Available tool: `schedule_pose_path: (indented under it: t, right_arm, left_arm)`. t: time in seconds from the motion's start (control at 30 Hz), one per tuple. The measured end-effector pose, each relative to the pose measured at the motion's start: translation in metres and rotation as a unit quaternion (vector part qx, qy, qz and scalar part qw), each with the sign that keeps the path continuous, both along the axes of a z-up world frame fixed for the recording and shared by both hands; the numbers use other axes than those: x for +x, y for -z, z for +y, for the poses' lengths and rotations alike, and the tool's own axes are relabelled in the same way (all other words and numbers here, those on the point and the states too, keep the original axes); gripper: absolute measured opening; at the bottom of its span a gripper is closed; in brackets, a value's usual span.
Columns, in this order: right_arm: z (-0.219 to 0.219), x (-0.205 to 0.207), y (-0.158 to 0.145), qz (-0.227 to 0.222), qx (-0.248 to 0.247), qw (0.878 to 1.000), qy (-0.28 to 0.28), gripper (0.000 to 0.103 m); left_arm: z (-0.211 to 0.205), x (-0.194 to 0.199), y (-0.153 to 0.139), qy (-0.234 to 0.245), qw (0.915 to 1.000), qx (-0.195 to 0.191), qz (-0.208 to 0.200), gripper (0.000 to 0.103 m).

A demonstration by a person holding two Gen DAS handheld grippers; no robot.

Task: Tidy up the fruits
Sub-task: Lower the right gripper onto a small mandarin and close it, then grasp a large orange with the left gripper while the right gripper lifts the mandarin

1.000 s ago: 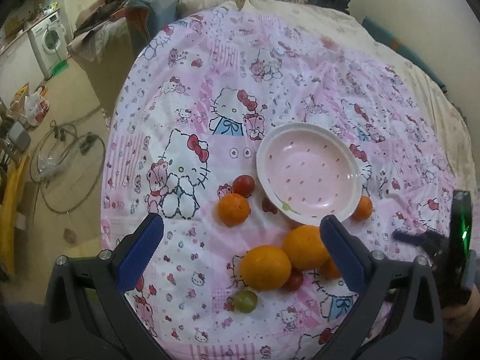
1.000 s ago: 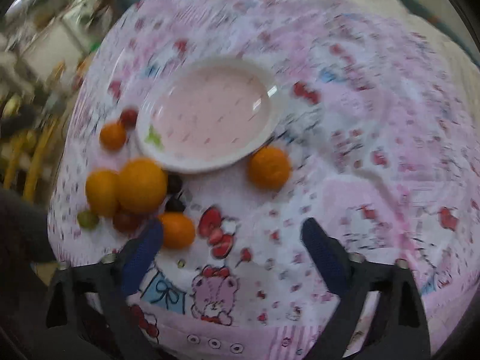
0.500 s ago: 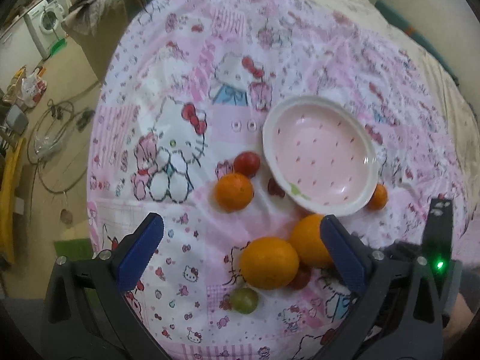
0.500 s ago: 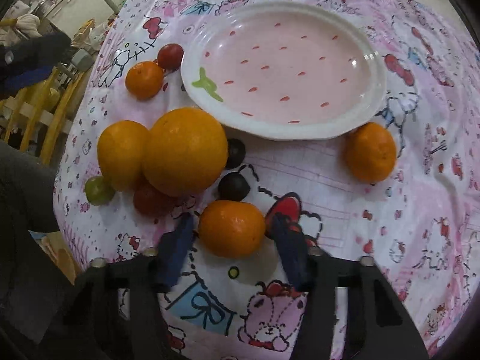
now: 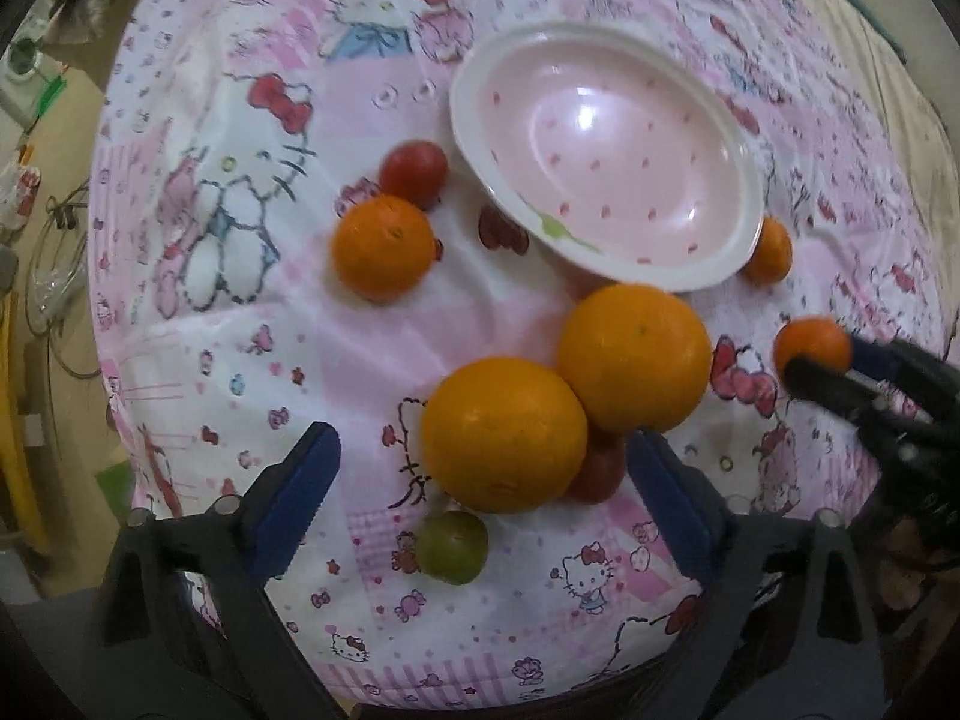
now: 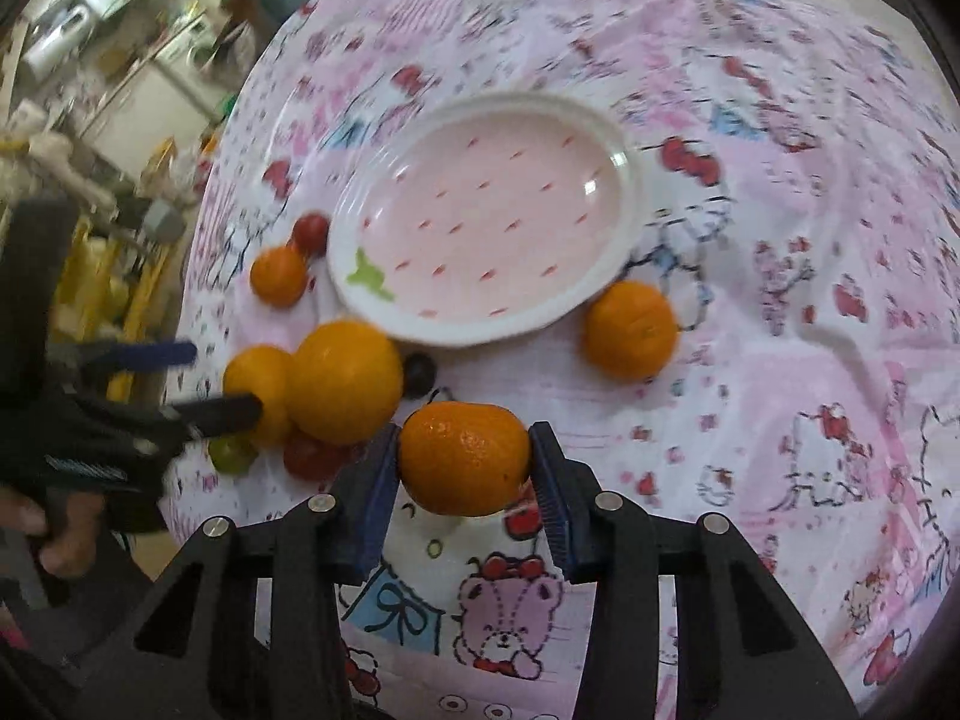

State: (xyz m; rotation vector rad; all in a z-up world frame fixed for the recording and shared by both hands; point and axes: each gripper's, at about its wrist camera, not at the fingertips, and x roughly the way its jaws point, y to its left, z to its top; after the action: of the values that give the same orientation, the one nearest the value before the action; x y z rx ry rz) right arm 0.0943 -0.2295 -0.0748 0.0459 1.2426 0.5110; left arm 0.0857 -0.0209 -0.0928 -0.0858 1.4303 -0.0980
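Pink cartoon-print cloth covers the tabletop, fruit scattered beside a pink strawberry-dot plate with a white rim. Plate has no fruit in it.

Right gripper: blue pads clamped on both sides of a small mandarin, just in front of the plate's near edge. Looks lifted slightly off the cloth, can't confirm.

Left gripper: pointing straight down, jaws wide and closing, straddling the front large orange. Pads not touching it. Second large orange sits touching it, just below the plate rim. A red tomato is tucked under the two oranges, a green one just in front.

Other fruit: mandarin left of the plate with a red tomato touching it behind; another mandarin against the plate's right rim. From the right wrist view, a dark round fruit lies between the oranges and the plate; kind unclear.
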Motion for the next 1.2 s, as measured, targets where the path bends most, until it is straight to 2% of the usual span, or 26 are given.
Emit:
schedule_pose_path:
  t: [0.13, 0.23, 0.3, 0.33, 0.57, 0.83, 1.03, 1.13, 1.2]
  right_arm:
    - [-0.004, 0.0, -0.004, -0.011, -0.005, 1.0, 0.006, 0.045]
    - [-0.005, 0.0, -0.003, -0.014, -0.007, 1.0, 0.007, 0.045]
    - [-0.005, -0.002, -0.004, -0.017, -0.009, 1.0, 0.006, 0.045]
    - [-0.005, -0.002, -0.004, -0.017, -0.01, 1.0, 0.006, 0.045]
    - [-0.005, -0.003, -0.009, -0.025, -0.005, 1.0, 0.006, 0.045]
    - [-0.004, -0.007, -0.011, -0.029, -0.003, 1.0, 0.002, 0.045]
    - [-0.006, -0.008, -0.018, -0.038, 0.004, 0.999, 0.008, 0.045]
    - [-0.01, -0.007, -0.027, -0.049, 0.017, 0.999, 0.018, 0.045]
    - [-0.014, -0.007, -0.033, -0.058, 0.028, 0.998, 0.025, 0.045]
  left_arm:
    - [-0.008, 0.003, 0.011, 0.006, 0.9997, -0.001, 0.023, 0.078]
    - [-0.009, 0.005, 0.012, 0.002, 0.9995, -0.018, 0.026, 0.066]
    - [-0.009, 0.006, 0.013, -0.003, 0.9995, -0.019, 0.024, 0.062]
    - [-0.008, 0.006, 0.013, -0.007, 0.9996, -0.014, 0.023, 0.055]
    - [-0.011, 0.0, 0.009, -0.001, 0.9999, -0.01, 0.01, 0.052]
    - [0.005, -0.01, -0.008, -0.006, 0.9998, -0.007, -0.019, 0.051]
    - [0.007, -0.016, -0.029, -0.011, 0.9975, 0.007, -0.069, 0.051]
    - [0.008, -0.015, -0.047, -0.01, 0.9952, -0.006, -0.097, 0.051]
    - [0.005, -0.014, -0.058, -0.009, 0.9931, 0.002, -0.117, 0.051]
